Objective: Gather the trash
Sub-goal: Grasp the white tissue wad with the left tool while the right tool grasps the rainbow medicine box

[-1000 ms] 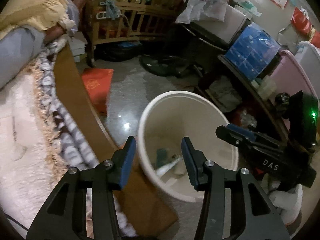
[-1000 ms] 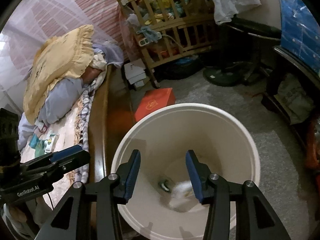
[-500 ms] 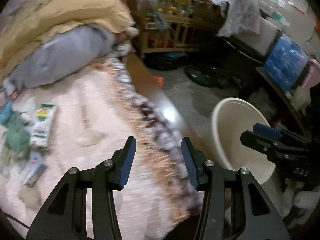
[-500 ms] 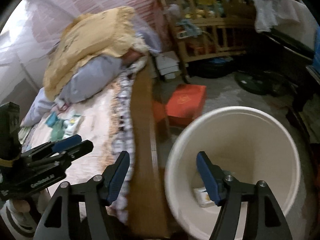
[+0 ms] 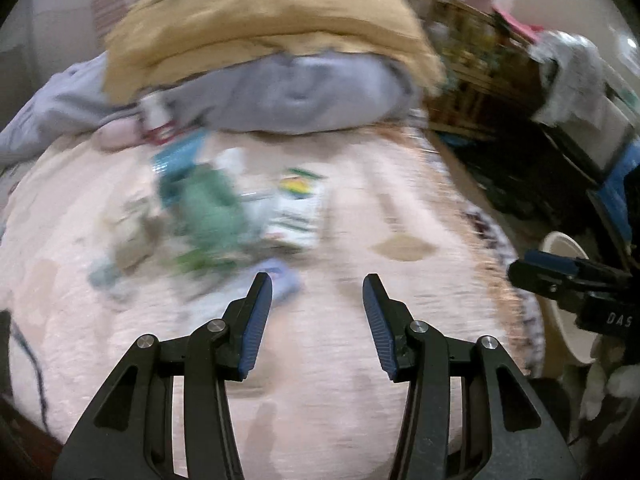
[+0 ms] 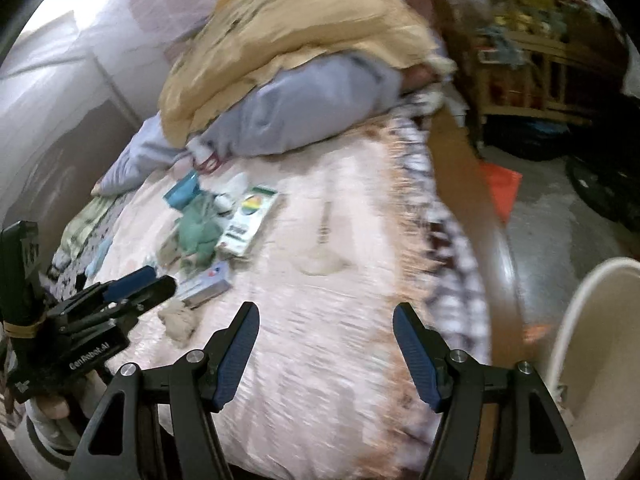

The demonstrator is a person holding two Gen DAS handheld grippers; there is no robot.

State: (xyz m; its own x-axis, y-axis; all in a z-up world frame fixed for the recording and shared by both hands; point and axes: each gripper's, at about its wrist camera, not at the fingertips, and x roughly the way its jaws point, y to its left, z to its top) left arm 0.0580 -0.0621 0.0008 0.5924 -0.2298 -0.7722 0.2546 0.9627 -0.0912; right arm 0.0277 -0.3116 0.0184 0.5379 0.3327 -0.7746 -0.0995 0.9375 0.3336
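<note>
1. My right gripper (image 6: 326,354) hangs over the pink bedspread (image 6: 332,280), its blue-padded fingers (image 6: 236,354) apart with nothing between them.
2. At my left edge I see the left gripper (image 6: 136,284) reaching toward a litter pile.
3. That pile holds a white carton (image 6: 250,222), a crumpled green wrapper (image 6: 198,232), a small flat box (image 6: 206,284) and a beige wad (image 6: 180,320).
4. A yellow pillow (image 6: 296,28) lies on grey bedding (image 6: 304,104) behind.
5. The cream bin (image 6: 592,340) stands on the floor beside the bed, at my right.
</note>
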